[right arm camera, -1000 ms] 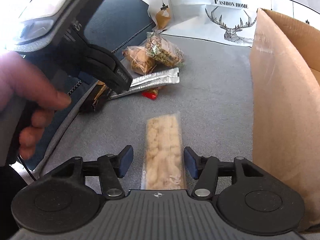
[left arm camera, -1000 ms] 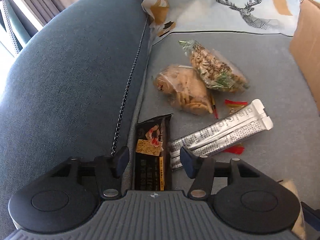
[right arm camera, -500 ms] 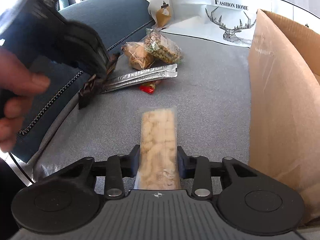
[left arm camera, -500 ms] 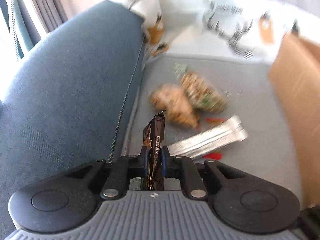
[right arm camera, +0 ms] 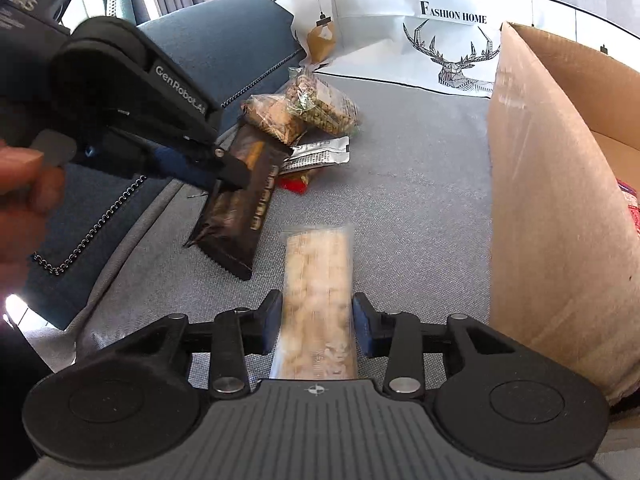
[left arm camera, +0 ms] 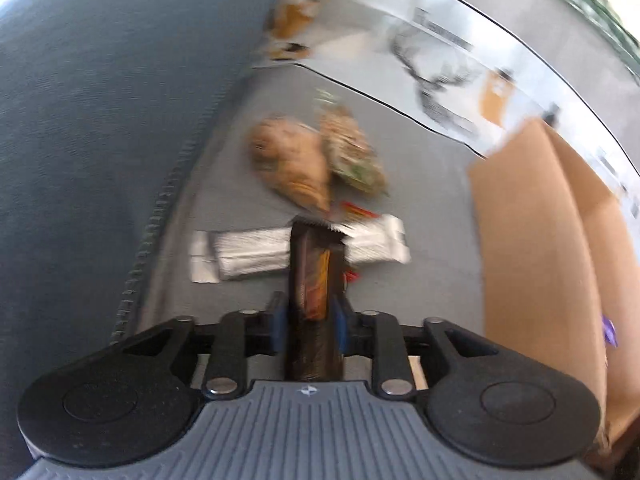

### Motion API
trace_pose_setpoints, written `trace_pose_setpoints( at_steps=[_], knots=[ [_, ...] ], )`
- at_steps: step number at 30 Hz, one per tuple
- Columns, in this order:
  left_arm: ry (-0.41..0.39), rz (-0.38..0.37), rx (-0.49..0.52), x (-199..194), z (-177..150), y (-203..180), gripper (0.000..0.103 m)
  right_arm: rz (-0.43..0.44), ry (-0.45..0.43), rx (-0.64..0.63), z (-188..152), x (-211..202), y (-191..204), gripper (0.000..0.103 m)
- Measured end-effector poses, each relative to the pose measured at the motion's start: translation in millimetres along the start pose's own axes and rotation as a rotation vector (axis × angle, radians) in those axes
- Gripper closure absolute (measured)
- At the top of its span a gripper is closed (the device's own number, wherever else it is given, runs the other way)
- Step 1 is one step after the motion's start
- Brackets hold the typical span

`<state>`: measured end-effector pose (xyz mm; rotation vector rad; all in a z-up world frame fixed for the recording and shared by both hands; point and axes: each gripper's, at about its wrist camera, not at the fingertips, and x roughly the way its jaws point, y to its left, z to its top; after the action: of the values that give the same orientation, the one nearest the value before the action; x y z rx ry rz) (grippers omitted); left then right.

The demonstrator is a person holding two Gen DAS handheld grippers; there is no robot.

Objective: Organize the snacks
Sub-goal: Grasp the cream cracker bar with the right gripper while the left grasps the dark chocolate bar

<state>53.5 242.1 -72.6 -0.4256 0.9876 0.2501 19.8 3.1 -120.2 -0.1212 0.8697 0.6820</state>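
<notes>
1. Left wrist view: the left gripper (left arm camera: 307,323) is clamped on a dark snack bar wrapper (left arm camera: 316,280), one blue pad on each side. The wrapper stands up between the fingers and runs forward.
2. Left wrist view: beyond the wrapper, a silver foil pack (left arm camera: 256,254) lies crosswise on the grey seat cushion (left arm camera: 420,208). A red wrapper (left arm camera: 356,210) shows just behind the pack.
3. Left wrist view: farther out lie two clear bags side by side and touching, a tan snack bag (left arm camera: 292,160) on the left and a green-printed nut bag (left arm camera: 354,154) on the right. The frame is blurred, so print cannot be read.
4. Left wrist view: an open cardboard box (left arm camera: 532,240) stands on the cushion at right.
5. Right wrist view: the right gripper (right arm camera: 316,322) is clamped on a clear pack of pale crackers (right arm camera: 318,280), which extends forward over the cushion.
6. Right wrist view: the left gripper appears at upper left, held by a hand (right arm camera: 24,200), with the dark wrapper hanging from its fingers above the cushion.
7. Right wrist view: the cardboard box fills the right side. Whether the right gripper's pack touches the cushion cannot be determined.
</notes>
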Motion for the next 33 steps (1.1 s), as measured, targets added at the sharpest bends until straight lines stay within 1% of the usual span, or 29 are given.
trace_pose_setpoints(
  at_steps=[1,3,5,7,10,14,19,27,33],
  knots=[
    [-0.002,0.014,-0.010,0,1,2,0.068,-0.001,0.000,-0.001,0,1,0,0.062],
    [0.006,0.017,-0.009,3,1,5,0.063,0.000,0.001,-0.001,1,2,0,0.060],
    [0.022,0.031,0.022,6,0,1,0.050,0.000,0.000,0.000,1,3,-1,0.059],
    [0.040,0.053,0.062,13,3,-2,0.045,0.001,-0.001,0.001,1,4,-1,0.058],
    [0.063,0.093,0.097,20,-1,-6,0.041,0.001,0.002,0.003,2,6,0,0.055],
    [0.089,0.121,0.106,31,-1,-7,0.041,-0.002,0.010,0.003,3,10,0,0.050],
    [0.115,0.146,0.142,38,0,-10,0.041,-0.005,0.017,0.005,3,14,-1,0.049],
    [0.117,0.161,0.174,42,0,-12,0.041,-0.013,0.012,-0.007,2,15,0,0.050],
    [0.118,0.162,0.178,41,0,-12,0.041,-0.022,0.010,-0.024,1,15,1,0.050]
  ],
)
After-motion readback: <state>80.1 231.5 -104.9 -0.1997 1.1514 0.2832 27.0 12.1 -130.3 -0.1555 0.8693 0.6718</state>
